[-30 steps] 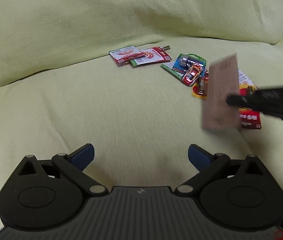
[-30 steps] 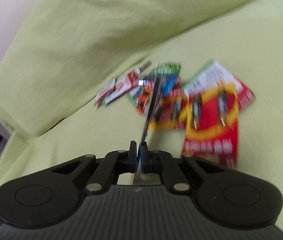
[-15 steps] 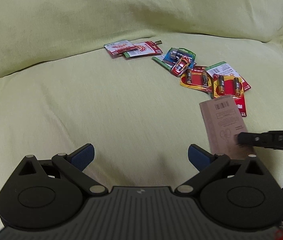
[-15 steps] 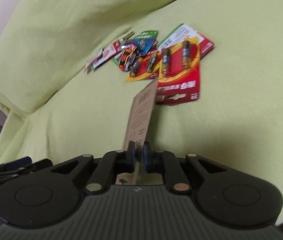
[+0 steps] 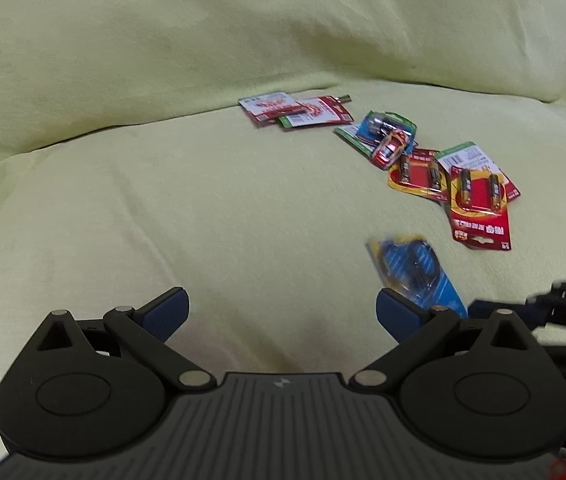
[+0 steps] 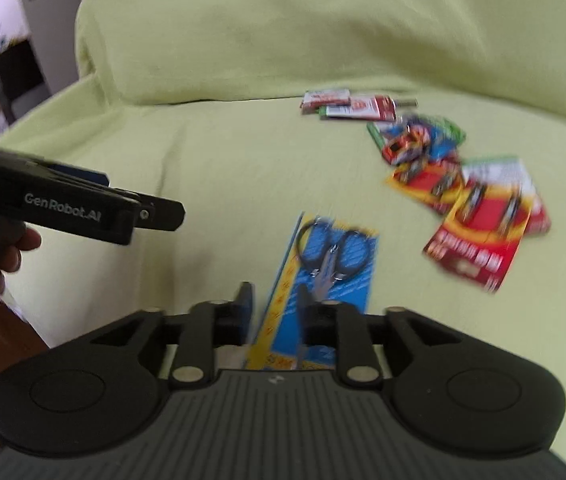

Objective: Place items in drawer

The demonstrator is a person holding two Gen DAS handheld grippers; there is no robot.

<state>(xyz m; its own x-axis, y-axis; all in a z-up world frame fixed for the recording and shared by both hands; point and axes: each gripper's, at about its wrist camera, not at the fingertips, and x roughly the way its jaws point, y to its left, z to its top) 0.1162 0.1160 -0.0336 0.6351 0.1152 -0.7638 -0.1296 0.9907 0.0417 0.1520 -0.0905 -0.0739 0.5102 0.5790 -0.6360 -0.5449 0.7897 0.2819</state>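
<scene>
Blue carded scissors pack [image 6: 325, 276] lying flat on the green sofa cover [image 6: 211, 152], between right gripper [image 6: 279, 312] fingers standing narrowly apart, not clamped. Left gripper [image 5: 283, 312] wide, empty. Probably mid-pickup; next: close, lift, find the unseen drawer.

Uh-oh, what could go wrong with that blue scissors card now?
1. The blue-and-yellow scissors card seems to lie flat on the soft yellow-green sofa cover between the right gripper's parted jaws. Closing them may pinch cloth or push the card instead of gripping it.
2. The open left gripper is close by, so the two could bump.
3. No drawer is in view, so the card might be carried the wrong way.
</scene>
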